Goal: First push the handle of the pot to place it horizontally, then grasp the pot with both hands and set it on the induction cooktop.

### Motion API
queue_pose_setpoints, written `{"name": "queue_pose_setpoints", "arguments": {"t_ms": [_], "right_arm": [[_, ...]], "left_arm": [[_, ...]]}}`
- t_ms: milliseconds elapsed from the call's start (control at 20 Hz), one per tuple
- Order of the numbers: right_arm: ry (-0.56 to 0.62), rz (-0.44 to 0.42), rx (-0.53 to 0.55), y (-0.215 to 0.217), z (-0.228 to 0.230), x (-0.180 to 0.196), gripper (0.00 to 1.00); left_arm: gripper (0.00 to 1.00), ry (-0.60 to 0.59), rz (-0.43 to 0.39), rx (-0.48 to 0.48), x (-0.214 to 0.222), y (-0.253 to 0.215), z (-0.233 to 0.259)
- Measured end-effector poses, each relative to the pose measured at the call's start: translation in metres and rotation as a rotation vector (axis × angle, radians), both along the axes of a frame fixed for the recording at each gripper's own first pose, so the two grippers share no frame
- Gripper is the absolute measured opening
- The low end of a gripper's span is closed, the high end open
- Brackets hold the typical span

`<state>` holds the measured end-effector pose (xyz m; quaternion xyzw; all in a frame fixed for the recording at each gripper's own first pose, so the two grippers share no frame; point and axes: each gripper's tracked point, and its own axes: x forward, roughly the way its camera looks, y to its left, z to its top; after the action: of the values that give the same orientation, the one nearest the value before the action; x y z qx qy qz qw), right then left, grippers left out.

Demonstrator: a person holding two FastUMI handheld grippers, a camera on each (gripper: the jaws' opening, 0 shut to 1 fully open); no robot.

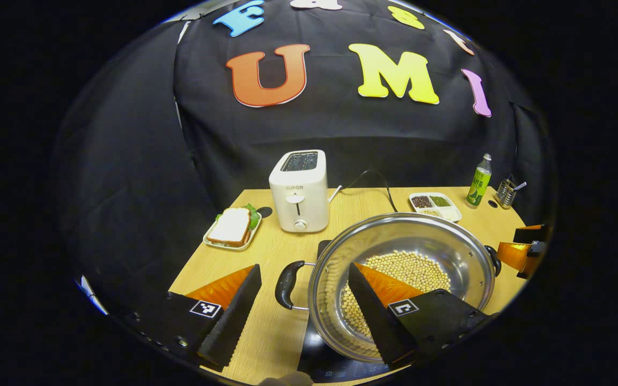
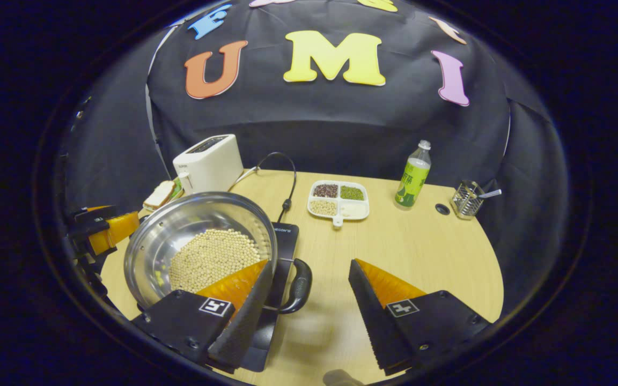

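Observation:
A steel pot [image 1: 438, 241] holding soybeans [image 1: 411, 268] sits on the black induction cooktop [image 1: 330, 367]. Its handles point out sideways. My left gripper [image 1: 303, 266] is open, and the pot's left black handle [image 1: 286, 284] lies between its fingers without touching them; its right finger reaches over the rim. In the right gripper view the pot [image 2: 180, 225] is at the left on the cooktop [image 2: 285, 236]. My right gripper [image 2: 310, 262] is open around the other black handle [image 2: 298, 287]. Each gripper also shows at the far edge of the other's view: right [image 1: 523, 249], left [image 2: 100, 230].
Behind the pot stand a white toaster [image 1: 299, 190] with its cord [image 2: 287, 177], a sandwich on a plate [image 1: 232, 228], a divided tray of grains [image 2: 338, 199], a green bottle [image 2: 412, 177] and a wire holder [image 2: 467, 199]. Bare wooden tabletop [image 2: 421, 252] lies to the right.

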<state>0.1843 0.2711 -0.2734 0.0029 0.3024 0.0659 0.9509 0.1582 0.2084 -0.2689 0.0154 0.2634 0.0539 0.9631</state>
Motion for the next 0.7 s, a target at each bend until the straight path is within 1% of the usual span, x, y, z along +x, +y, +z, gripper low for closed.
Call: {"name": "queue_pose_setpoints", "arguments": {"t_ms": [150, 300, 400, 500, 700], "right_arm": [[-0.081, 0.035, -0.002, -0.008, 0.037, -0.018, 0.9], [-0.189, 0.047, -0.022, -0.03, 0.087, -0.042, 0.9], [-0.251, 0.047, -0.027, -0.048, 0.118, -0.059, 0.92], [-0.304, 0.039, -0.018, -0.068, 0.149, -0.077, 0.99], [-0.42, 0.014, -0.006, -0.119, 0.203, -0.115, 0.99]], "left_arm": [[0.97, -0.079, -0.023, -0.019, -0.013, -0.02, 0.039], [0.97, -0.197, -0.06, -0.002, -0.037, -0.047, 0.095], [0.97, -0.266, -0.077, 0.002, -0.057, -0.067, 0.135], [0.96, -0.328, -0.087, -0.03, -0.076, -0.094, 0.168], [0.96, -0.417, -0.088, -0.077, -0.117, -0.138, 0.22]]}}
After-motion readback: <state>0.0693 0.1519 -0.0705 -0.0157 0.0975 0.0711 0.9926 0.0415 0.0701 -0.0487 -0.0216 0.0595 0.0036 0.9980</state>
